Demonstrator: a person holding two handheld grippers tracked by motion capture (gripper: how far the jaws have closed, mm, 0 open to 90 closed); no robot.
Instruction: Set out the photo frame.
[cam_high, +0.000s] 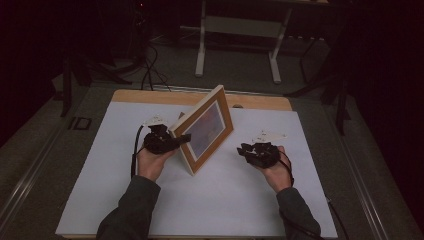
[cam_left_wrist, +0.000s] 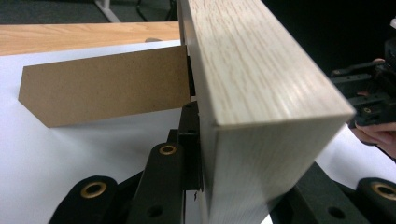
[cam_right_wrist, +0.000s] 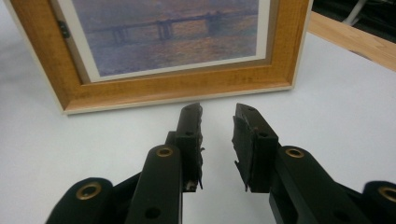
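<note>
Clearly the left gripper (cam_high: 176, 140) had hold of the picture frame (cam_high: 204, 129): in the left gripper view its two black jaws stood on either side of the frame's (cam_left_wrist: 261, 88) pale wooden edge, pressed against it, with the thick side of the wood running away from the camera between them. Behind that edge a brown cardboard stand (cam_left_wrist: 105, 86) stuck out from the frame's back and rested its lower edge on the white worktop (cam_left_wrist: 70, 149).

From the high view the left gripper gripped the frame at its left side, near the lower corner, the hand below it and a dark cable trailing off beside the wrist. The frame stood upright on the worktop (cam_high: 210, 200), tilted back a little and turned at an angle, its glazed front facing toward the right hand.

Over on the other side, the right gripper (cam_high: 249, 150) hovered apart from the frame, with nothing in it. The right gripper view showed its jaws (cam_right_wrist: 217, 116) partly open with a clear gap of bare white surface between them, pointing at the lower rail of the frame (cam_right_wrist: 177, 84), near it but not touching. Inside the honey-coloured moulding sat a white mount and a dusky print of a bridge over water (cam_right_wrist: 163, 32).

Beyond the white sheet a strip of bare wood (cam_high: 260, 102) edged the far side of the worktop, and past it the legs of a pale stand (cam_high: 240, 30) rose from a dark floor.
</note>
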